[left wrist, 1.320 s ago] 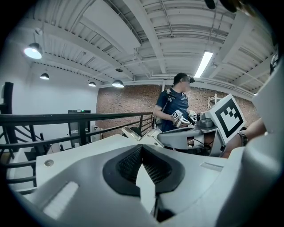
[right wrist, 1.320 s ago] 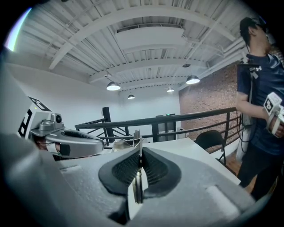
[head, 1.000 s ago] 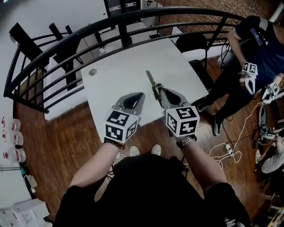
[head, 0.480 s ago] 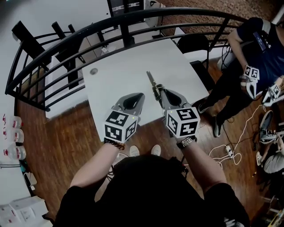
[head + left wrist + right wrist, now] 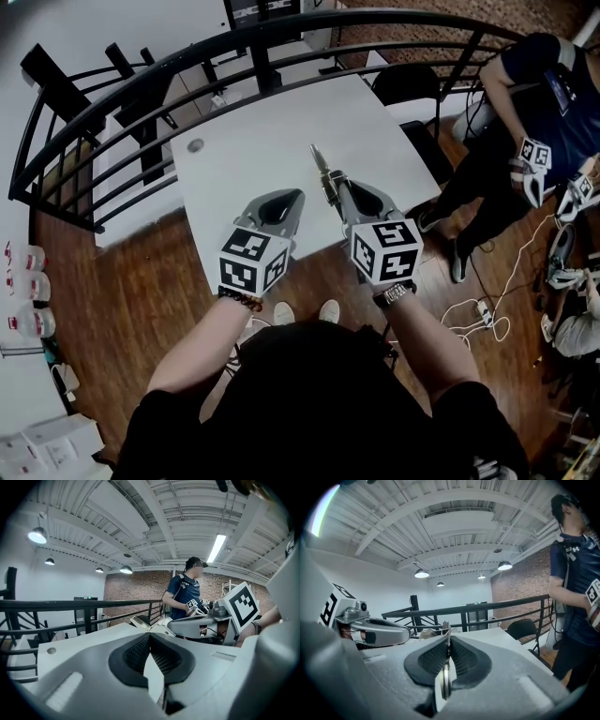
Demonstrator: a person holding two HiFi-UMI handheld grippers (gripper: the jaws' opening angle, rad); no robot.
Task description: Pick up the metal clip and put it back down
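Note:
My right gripper (image 5: 332,186) is shut on the metal clip (image 5: 321,164) and holds it above the near half of the white table (image 5: 244,141). The thin silver clip sticks out forward past the fingertips. In the right gripper view the clip (image 5: 447,660) stands edge-on, pinched between the two dark ribbed pads (image 5: 464,660). My left gripper (image 5: 298,195) hovers just left of it at about the same height, shut with nothing in it. In the left gripper view its pads (image 5: 159,654) meet, and the clip (image 5: 140,622) shows beyond them to the right.
A small round grey disc (image 5: 195,145) lies on the table's far left. A black curved railing (image 5: 141,89) runs behind the table and a black chair (image 5: 408,89) stands at its right. A person in dark blue (image 5: 534,103) stands at the right, with cables (image 5: 478,319) on the wooden floor.

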